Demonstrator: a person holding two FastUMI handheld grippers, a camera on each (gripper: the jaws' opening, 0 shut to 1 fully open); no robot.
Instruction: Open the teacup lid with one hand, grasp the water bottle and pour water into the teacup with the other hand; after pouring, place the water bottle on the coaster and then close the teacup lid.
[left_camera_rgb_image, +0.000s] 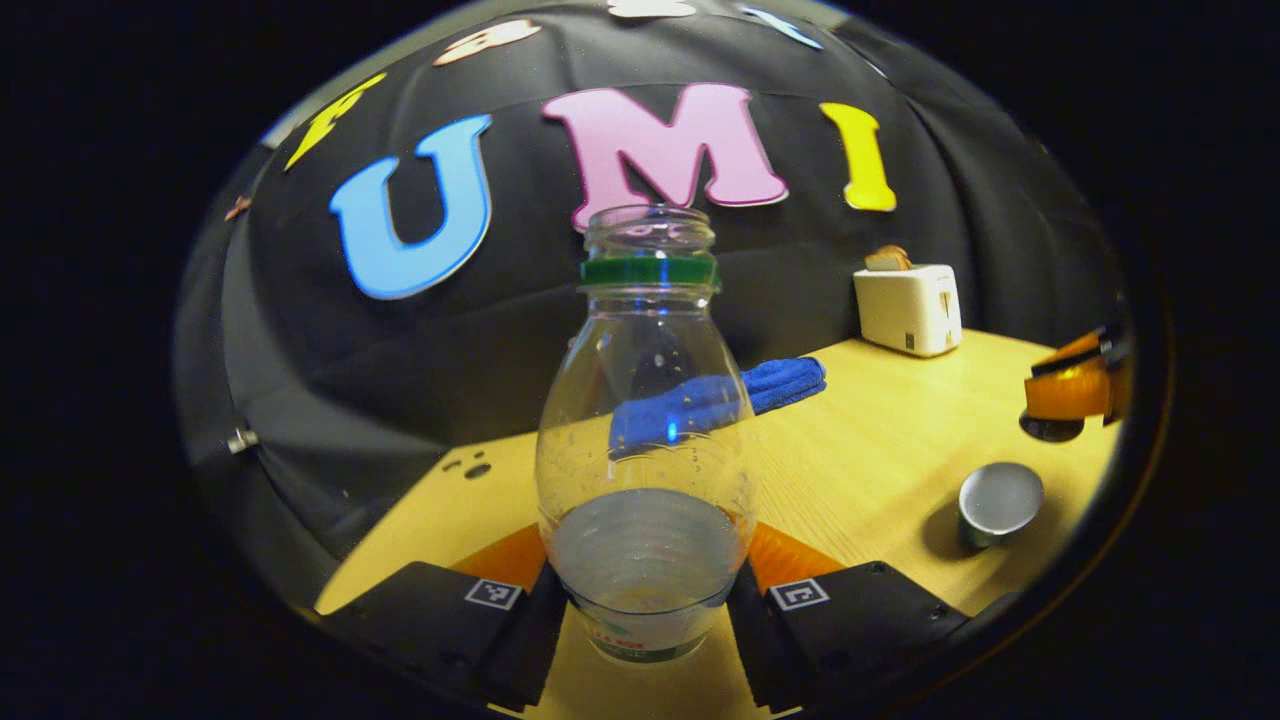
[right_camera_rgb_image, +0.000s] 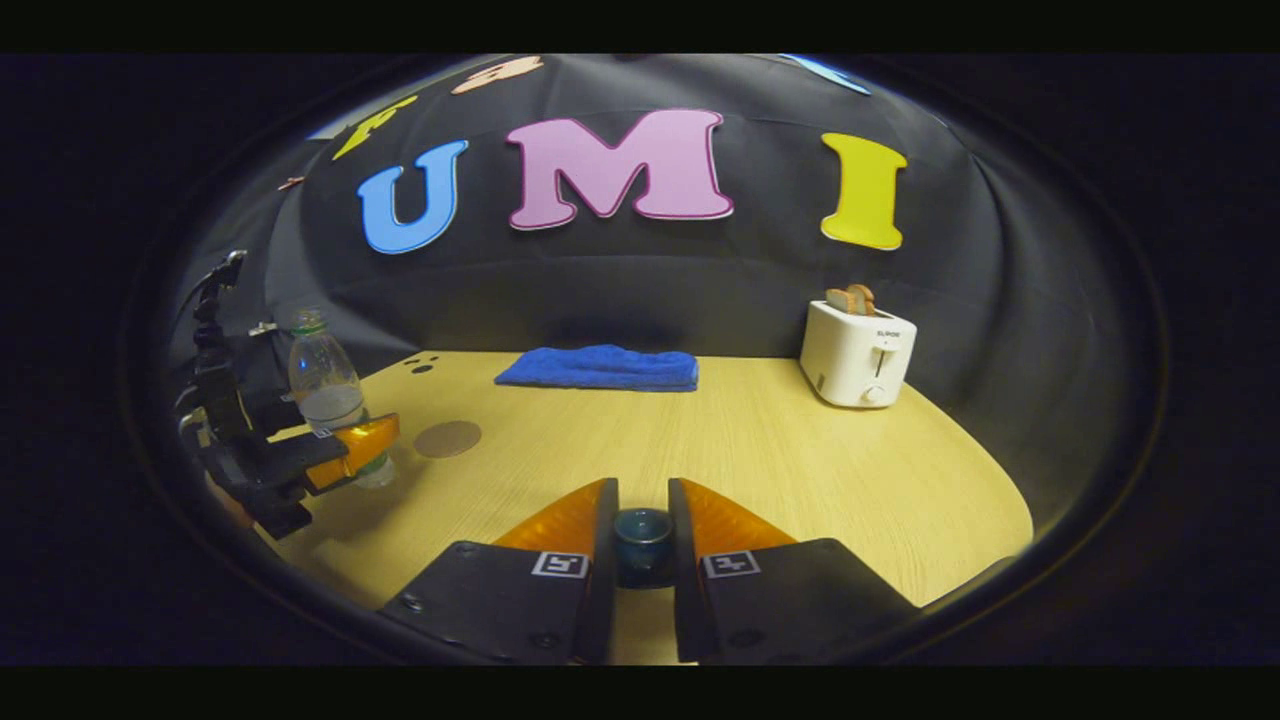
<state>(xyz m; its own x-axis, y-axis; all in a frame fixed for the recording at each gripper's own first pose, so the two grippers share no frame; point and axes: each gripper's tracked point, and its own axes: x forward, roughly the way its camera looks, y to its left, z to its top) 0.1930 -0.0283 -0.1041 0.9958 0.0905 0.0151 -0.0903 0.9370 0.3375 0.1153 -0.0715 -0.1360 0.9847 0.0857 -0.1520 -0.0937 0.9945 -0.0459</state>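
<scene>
The clear plastic water bottle (left_camera_rgb_image: 645, 440) with its green neck ring had no cap on, stood upright, and held water only in its lower part, with droplets on the inside wall above. In the left gripper view it stood between the fingers of my left hand-held gripper (left_camera_rgb_image: 645, 600), which were spread about as wide as the bottle's base and lay against both of its sides. Whether the base touched the pale wooden surface (left_camera_rgb_image: 880, 450) I could not tell.

That view also showed a small silvery round lid (left_camera_rgb_image: 998, 498) lying on the surface to the right, and beyond it part of my other gripper at the edge. The right gripper view gave me what the left one hid: the round brown coaster (right_camera_rgb_image: 447, 438) lying flat just beside the bottle (right_camera_rgb_image: 325, 385), and the left hand-held gripper (right_camera_rgb_image: 350, 445) seen from the side, clasping the bottle low down.

My right hand-held gripper (right_camera_rgb_image: 643, 540) had its fingers nearly together around a small dark blue-green teacup (right_camera_rgb_image: 643, 528), open at the top; I could not tell whether they pressed on it.

A folded blue cloth (right_camera_rgb_image: 600, 367) and a white toaster (right_camera_rgb_image: 857, 352) holding toast sat at the back.
</scene>
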